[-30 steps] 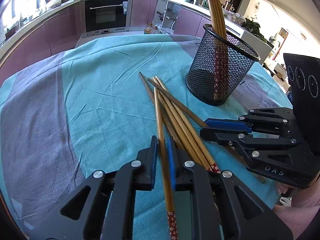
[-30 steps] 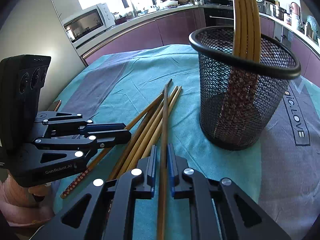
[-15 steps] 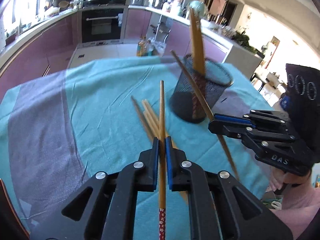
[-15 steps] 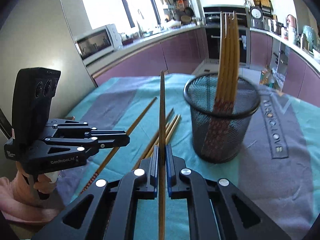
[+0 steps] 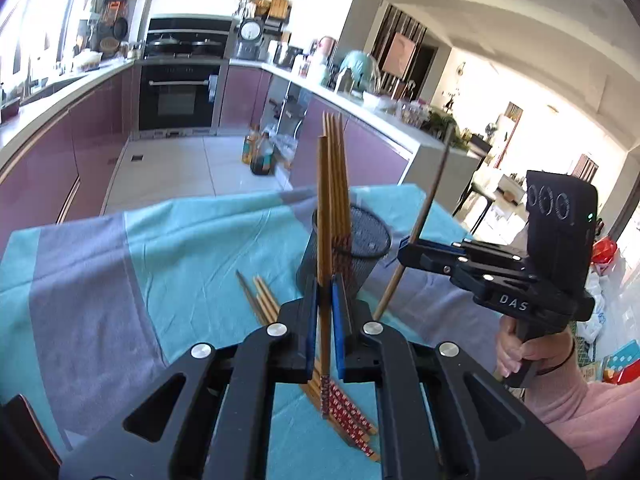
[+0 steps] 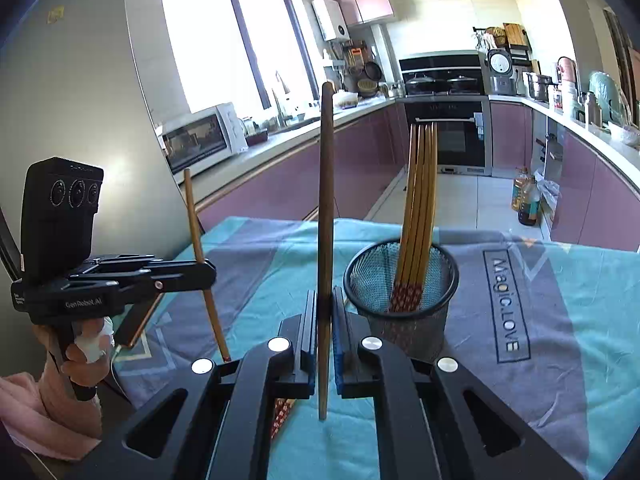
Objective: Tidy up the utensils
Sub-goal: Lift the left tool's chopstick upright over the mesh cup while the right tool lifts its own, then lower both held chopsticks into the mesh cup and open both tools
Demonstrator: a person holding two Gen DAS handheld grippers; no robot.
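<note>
Standing chopsticks (image 6: 420, 208) crowd the mesh holder's (image 6: 400, 276) far side — its near side stays open.

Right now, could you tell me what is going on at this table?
A person is sorting chopsticks into a black mesh cup. The left gripper is shut on one chopstick, and the right gripper on a darker chopstick, both raised above the teal cloth. Several chopsticks already stand in the cup; a few more lie on the cloth.

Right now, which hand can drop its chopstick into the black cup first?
Probably right: the right tongs hold a chopstick upright beside the mesh cup; the left tongs sit farther aside.
</note>
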